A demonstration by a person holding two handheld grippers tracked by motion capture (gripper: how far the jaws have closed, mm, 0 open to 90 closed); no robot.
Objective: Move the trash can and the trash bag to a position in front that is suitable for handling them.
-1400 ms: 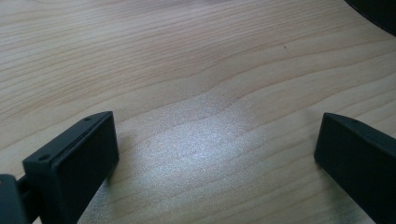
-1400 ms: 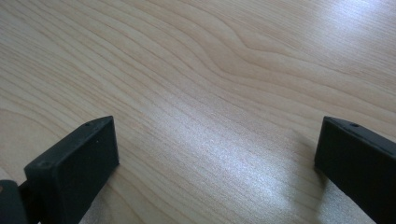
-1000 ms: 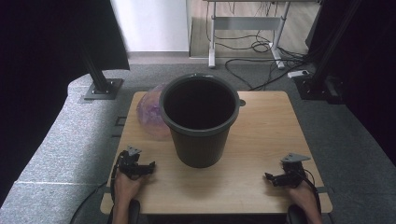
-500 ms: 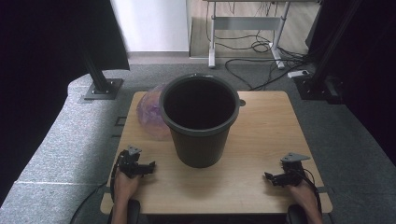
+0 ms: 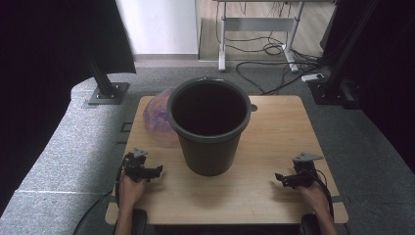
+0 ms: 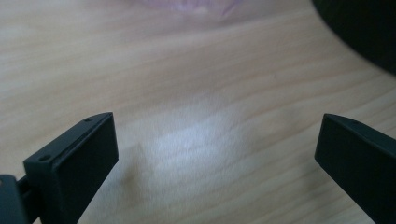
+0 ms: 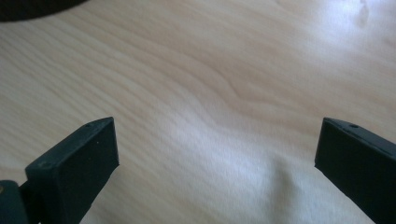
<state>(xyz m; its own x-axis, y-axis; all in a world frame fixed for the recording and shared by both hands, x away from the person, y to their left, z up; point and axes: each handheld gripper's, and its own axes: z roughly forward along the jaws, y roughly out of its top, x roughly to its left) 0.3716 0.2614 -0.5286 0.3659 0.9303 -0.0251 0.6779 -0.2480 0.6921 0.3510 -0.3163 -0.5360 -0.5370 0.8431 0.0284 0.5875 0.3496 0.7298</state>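
Note:
A dark grey bucket [image 5: 209, 125] stands upright at the middle of the wooden table [image 5: 274, 142]; its interior looks dark. A translucent pink-purple bag [image 5: 156, 120] lies crumpled behind its left side, and its edge [image 6: 187, 4] appears at the top of the left gripper view. My left gripper [image 5: 152, 172] rests low at the table's front left, open, with bare wood between the jaws [image 6: 215, 140]. My right gripper [image 5: 281, 178] sits at the front right, open as well, over bare wood [image 7: 219, 140]. The bucket's base edge [image 6: 369, 28] shows at upper right in the left gripper view.
The table stands on grey carpet. A black stand base [image 5: 108, 93] is at the back left, and a desk frame with loose cables [image 5: 274, 49] is behind. Dark curtains hang on both sides. Bare wood lies to the right of the bucket.

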